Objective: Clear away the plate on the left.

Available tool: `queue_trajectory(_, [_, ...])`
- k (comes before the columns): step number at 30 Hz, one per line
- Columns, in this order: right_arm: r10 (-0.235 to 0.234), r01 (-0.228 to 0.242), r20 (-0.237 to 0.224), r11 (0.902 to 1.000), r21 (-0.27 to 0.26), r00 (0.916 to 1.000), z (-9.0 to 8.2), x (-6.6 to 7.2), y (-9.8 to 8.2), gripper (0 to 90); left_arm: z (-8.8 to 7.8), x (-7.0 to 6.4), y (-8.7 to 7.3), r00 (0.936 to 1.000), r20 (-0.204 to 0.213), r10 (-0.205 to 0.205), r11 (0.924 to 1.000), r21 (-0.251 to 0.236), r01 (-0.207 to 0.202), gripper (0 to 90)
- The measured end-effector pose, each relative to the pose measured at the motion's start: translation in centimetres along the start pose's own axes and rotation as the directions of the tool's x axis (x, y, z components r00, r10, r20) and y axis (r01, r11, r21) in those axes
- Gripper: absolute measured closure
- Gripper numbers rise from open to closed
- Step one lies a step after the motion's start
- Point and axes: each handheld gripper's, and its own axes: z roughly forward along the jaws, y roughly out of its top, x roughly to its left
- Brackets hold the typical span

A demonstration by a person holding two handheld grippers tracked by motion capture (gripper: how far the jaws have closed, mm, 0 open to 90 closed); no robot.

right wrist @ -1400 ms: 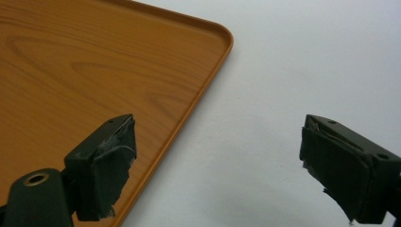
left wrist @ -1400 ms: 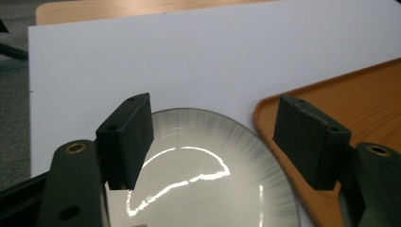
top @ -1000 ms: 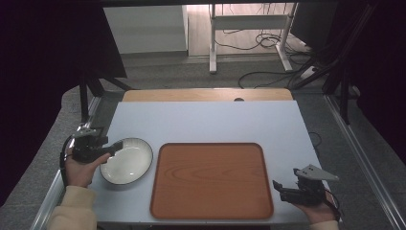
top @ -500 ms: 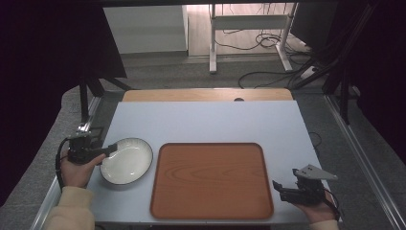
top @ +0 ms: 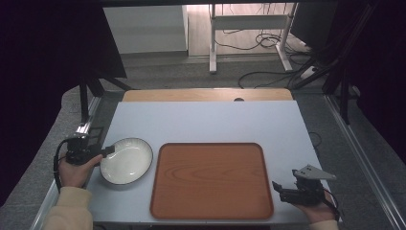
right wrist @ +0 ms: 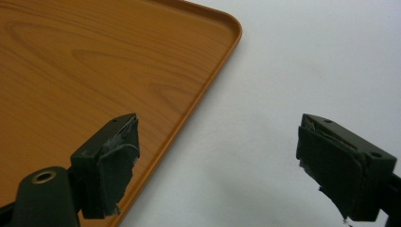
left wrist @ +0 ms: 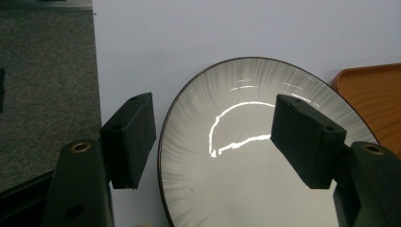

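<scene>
A dim room with dark curtains and trailing floor cables is seen around a pale blue-grey table (top: 206,120), with a bare wooden strip at its far edge. One wooden tray (top: 211,179) is laid near the middle of the table, toward the near edge. One shallow white plate (top: 127,160) with a dark rim is set just left of the tray, apart from it.

The left gripper (left wrist: 213,137) is held at the plate's left edge with its jaws spread wide, one outside the rim and one over the plate's inside; the rim is straddled but not pinched. These jaws have just been closing a little. The right gripper (right wrist: 217,161) is held just right of the tray's near right corner, jaws spread, with nothing between them.

The plate is judged to be stiff, glossy, slippery and breakable, and moderately heavy. The rim is judged the best place to be gripped, since nothing else offers purchase.
</scene>
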Motion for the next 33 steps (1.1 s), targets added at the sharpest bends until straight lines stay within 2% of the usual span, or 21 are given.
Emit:
queue_trajectory(7, [-0.001,0.001,-0.001,1.0000,0.007,1.0000,0.1,0.0,0.0,14.4,0.5,1.0,-0.3,0.9983,0.032,-0.049,0.9986,0.020,0.048,35.1])
queue_trajectory(21, [-0.004,0.004,0.000,0.9999,0.010,1.0000,0.1,-0.1,-0.1,14.5,1.4,1.9,-0.8,0.9967,0.026,-0.077,0.9951,0.065,0.075,37.4])
queue_trajectory(33, [-0.009,0.009,-0.001,0.9998,0.015,1.0000,0.1,0.0,-0.1,14.5,2.1,2.5,-1.4,0.9889,0.073,-0.129,0.9888,0.084,0.123,41.8])
